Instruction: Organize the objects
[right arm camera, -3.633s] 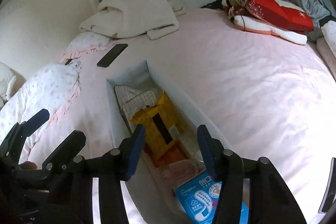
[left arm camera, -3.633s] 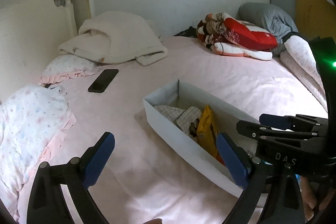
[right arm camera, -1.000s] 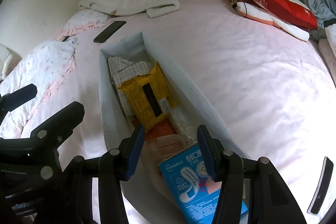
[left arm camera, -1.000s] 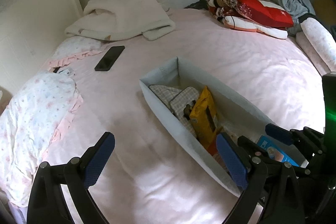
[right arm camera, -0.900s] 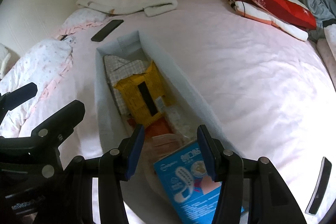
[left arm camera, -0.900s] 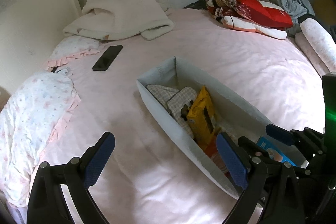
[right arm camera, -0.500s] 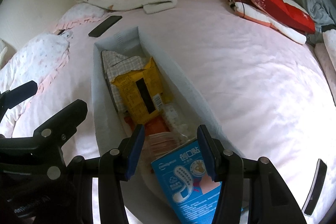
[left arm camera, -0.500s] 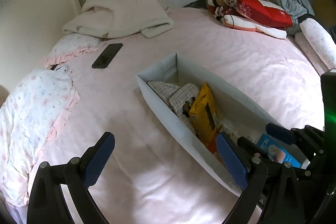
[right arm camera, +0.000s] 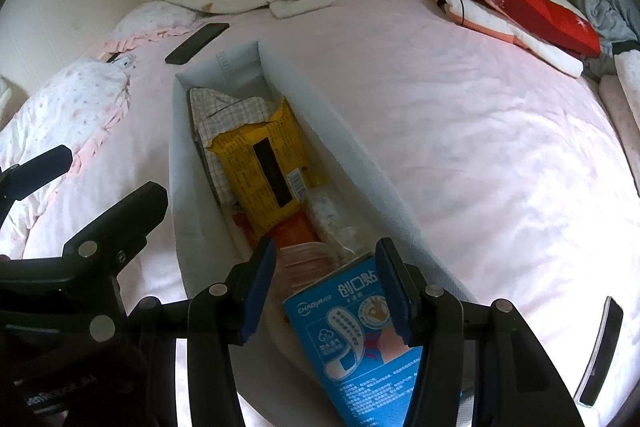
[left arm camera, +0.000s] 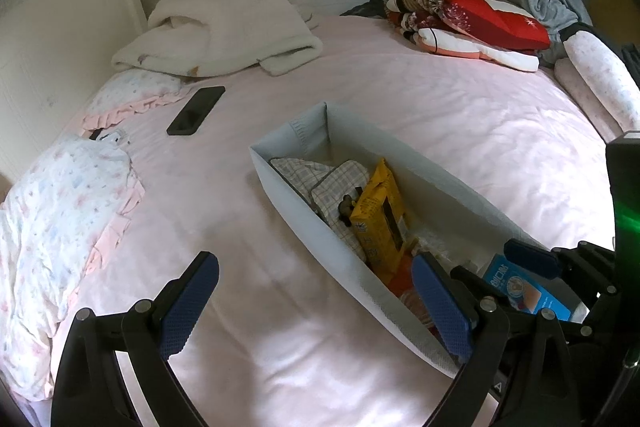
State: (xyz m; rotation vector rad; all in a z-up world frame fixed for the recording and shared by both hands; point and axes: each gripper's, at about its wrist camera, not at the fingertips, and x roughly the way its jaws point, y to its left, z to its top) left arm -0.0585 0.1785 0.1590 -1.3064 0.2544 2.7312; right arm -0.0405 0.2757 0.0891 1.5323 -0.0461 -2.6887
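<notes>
A long grey fabric bin (left arm camera: 308,223) (right arm camera: 180,167) lies on the pink bed. It holds a checked cloth (right arm camera: 216,111), a yellow packet (left arm camera: 376,219) (right arm camera: 264,167), an orange packet (right arm camera: 296,227) and a clear packet (right arm camera: 332,219). At its near end rests a blue box (right arm camera: 360,339) (left arm camera: 524,295). My right gripper (right arm camera: 326,245) (left arm camera: 496,267) hovers over that box with its jaws half apart, the left pad clear of it. My left gripper (left arm camera: 314,261) (right arm camera: 100,175) stands wide open and empty above the sheet, beside the bin's left wall.
A black phone (left arm camera: 196,111) lies on the sheet beyond the bin. A folded cream blanket (left arm camera: 224,27) and floral pillows (left arm camera: 60,207) sit at the left, a red patterned quilt (left arm camera: 472,11) at the back right. A dark flat slab (right arm camera: 600,347) lies at the right edge.
Since the earliest frames both views have tipped down over the bin, and the blue box shows higher between the right jaws. Over the last second almost nothing has shifted.
</notes>
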